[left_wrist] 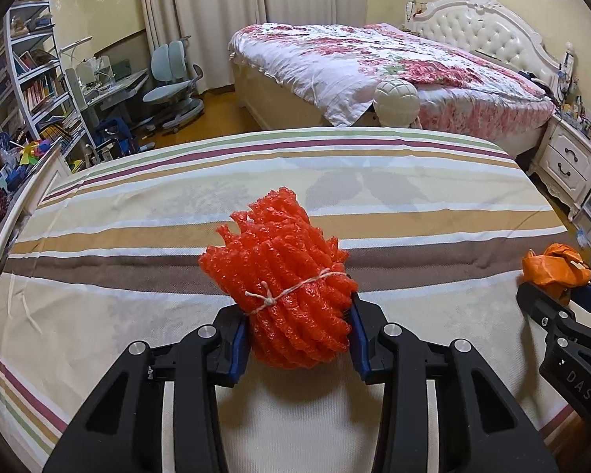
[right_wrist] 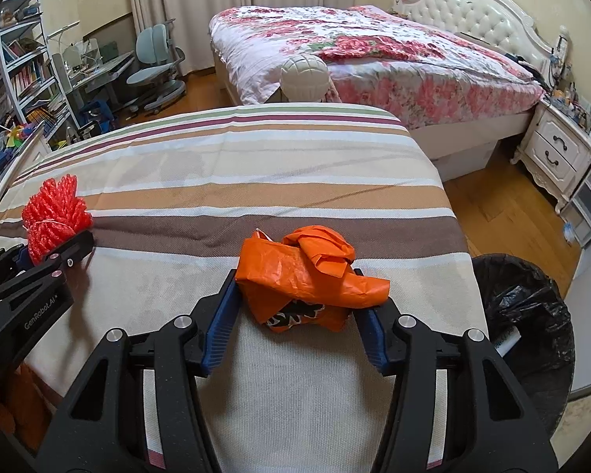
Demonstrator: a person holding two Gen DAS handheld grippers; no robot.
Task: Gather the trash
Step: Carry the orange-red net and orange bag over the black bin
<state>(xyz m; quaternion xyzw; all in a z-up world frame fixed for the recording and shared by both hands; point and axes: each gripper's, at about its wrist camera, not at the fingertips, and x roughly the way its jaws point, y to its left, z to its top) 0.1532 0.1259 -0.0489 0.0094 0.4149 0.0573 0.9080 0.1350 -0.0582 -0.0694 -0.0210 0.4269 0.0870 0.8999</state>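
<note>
Standing by the striped bedcover (left_wrist: 138, 213), I saw both claws pointed downward over it, each with a piece of trash between its fingers. The left gripper (left_wrist: 297, 325) was clamped on a red foam-net bundle (left_wrist: 283, 272); its blue pads pressed into both sides of the bundle's lower end. A thin pale string (left_wrist: 295, 287) was tied round the bundle's middle, and its frayed top fanned out away from the claw. From the other side, the same bundle showed at the left edge of the cover, in that claw.

The right gripper (right_wrist: 295, 303) held a crumpled orange plastic bag (right_wrist: 307, 272). Its left pad lay against the bag's side, and the bag's folded flap draped over the right finger, so the grip looked closed on the bag. A dark printed patch showed on the bag's underside.

Just off the cover's right edge stood a bin lined with a black bag (right_wrist: 528, 303), with something pale inside it. Beyond the striped cover stood a bed with a floral quilt (right_wrist: 374, 51) and a white nightstand (right_wrist: 551, 153).
</note>
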